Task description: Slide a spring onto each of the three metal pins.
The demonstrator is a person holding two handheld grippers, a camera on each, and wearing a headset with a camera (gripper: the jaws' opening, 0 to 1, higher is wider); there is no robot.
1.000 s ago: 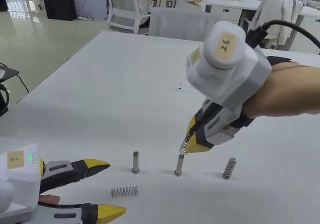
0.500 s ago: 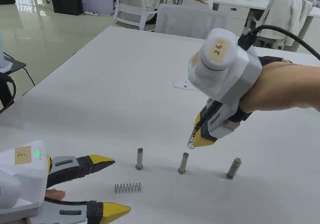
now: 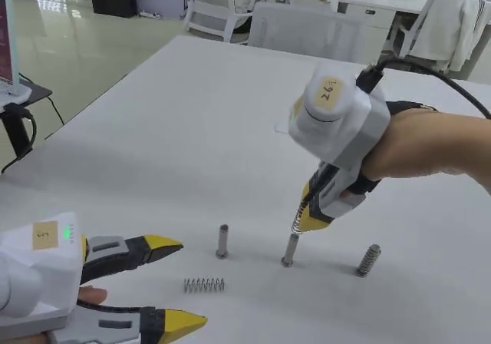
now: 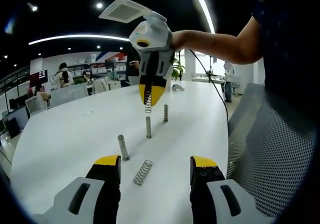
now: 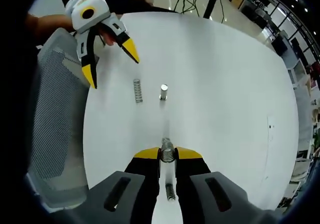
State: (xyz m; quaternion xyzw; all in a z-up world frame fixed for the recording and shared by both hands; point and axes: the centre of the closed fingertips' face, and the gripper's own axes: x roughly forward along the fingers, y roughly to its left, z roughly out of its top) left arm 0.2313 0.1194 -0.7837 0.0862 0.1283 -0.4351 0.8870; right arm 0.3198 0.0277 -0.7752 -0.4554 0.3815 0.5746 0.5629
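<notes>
A broad white tabletop (image 3: 176,121) lies under me in an open office, with a glossy pale floor (image 3: 84,37) to the left and a grey chair (image 3: 307,29) pushed up at the far edge. Three short upright steel pins stand in a row on the top: the left pin (image 3: 223,241), the middle pin (image 3: 290,249) and the right pin (image 3: 368,260), which already wears a coil spring. A loose steel coil spring (image 3: 204,284) lies flat in front of the left pin. My right hand (image 3: 414,140) reaches in from the right, wrapped round the right claw (image 3: 311,219), which points steeply down. Its yellow tips are pinched on a thin held spring (image 3: 297,220) that hangs just above the middle pin's top. My left claw (image 4: 155,161) lies low at the near left, pointing at the row, spread wide with nothing in it.
</notes>
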